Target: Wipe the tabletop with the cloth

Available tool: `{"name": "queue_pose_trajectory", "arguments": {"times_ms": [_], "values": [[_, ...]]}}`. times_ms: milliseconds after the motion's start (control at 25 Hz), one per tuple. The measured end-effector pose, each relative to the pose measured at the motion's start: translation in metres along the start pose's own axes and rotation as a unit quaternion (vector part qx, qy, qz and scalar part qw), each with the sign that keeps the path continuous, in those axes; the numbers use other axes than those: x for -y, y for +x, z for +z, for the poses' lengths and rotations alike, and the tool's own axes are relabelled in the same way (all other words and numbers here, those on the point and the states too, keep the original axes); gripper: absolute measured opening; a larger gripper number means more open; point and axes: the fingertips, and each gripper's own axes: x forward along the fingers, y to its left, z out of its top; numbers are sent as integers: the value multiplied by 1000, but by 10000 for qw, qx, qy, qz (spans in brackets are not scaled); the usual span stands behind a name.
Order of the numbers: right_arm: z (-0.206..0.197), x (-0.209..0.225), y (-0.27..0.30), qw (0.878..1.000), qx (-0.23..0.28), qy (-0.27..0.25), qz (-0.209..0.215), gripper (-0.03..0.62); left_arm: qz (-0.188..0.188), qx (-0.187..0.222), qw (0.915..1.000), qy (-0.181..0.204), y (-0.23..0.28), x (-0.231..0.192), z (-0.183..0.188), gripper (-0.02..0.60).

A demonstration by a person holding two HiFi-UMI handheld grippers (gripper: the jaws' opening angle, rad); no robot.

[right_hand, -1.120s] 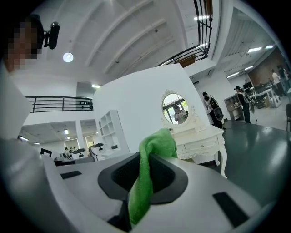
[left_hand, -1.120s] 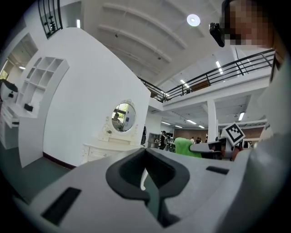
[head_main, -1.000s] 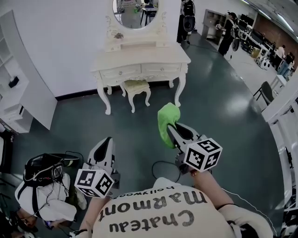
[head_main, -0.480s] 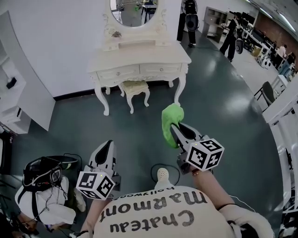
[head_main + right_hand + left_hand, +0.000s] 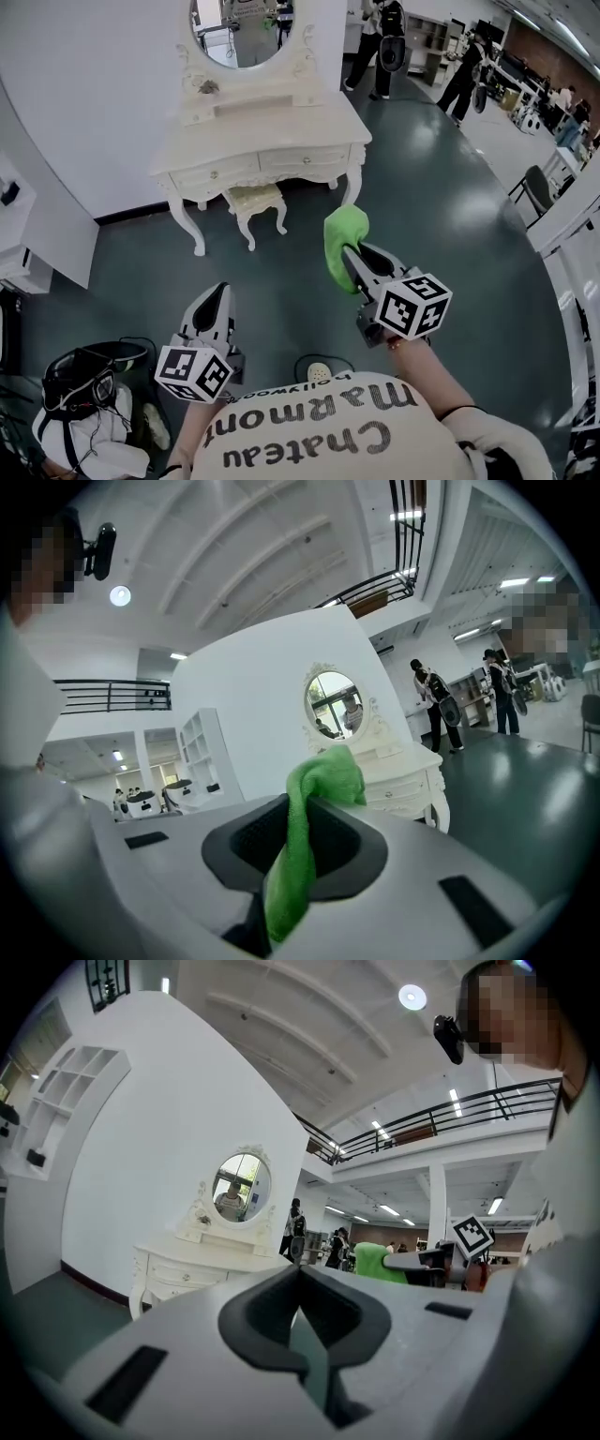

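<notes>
A green cloth (image 5: 342,239) hangs from my right gripper (image 5: 349,253), whose jaws are shut on it; in the right gripper view the cloth (image 5: 305,832) runs up between the jaws and folds over their tips. My left gripper (image 5: 216,292) is held lower at the left, shut with nothing in it. The white dressing table (image 5: 272,122) with an oval mirror (image 5: 236,28) stands ahead against the white wall, well beyond both grippers. It shows small in the left gripper view (image 5: 187,1260) and behind the cloth in the right gripper view (image 5: 403,761).
A small cushioned stool (image 5: 255,199) sits under the table front. A white shelf unit (image 5: 19,234) stands at the left wall. A bag with cables (image 5: 80,394) lies on the dark floor at lower left. People (image 5: 380,47) stand further back at the right.
The view has shifted: the dressing table now sits further left and a bit nearer. My right gripper with the cloth has edged forward; the left gripper has dropped slightly.
</notes>
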Motion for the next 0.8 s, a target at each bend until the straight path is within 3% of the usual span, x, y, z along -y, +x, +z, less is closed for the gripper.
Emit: {"name": "queue_pose_trajectory", "arguments": {"times_ms": [360, 600, 800], "values": [[32, 77, 20, 9999, 103, 116, -40, 71, -80, 7, 9999, -132, 87, 16, -4, 8], [12, 116, 25, 9985, -105, 491, -210, 71, -198, -317, 9985, -407, 120, 20, -30, 8], [8, 139, 40, 9969, -127, 705, -335, 71, -315, -390, 9978, -422, 152, 13, -31, 8]]}}
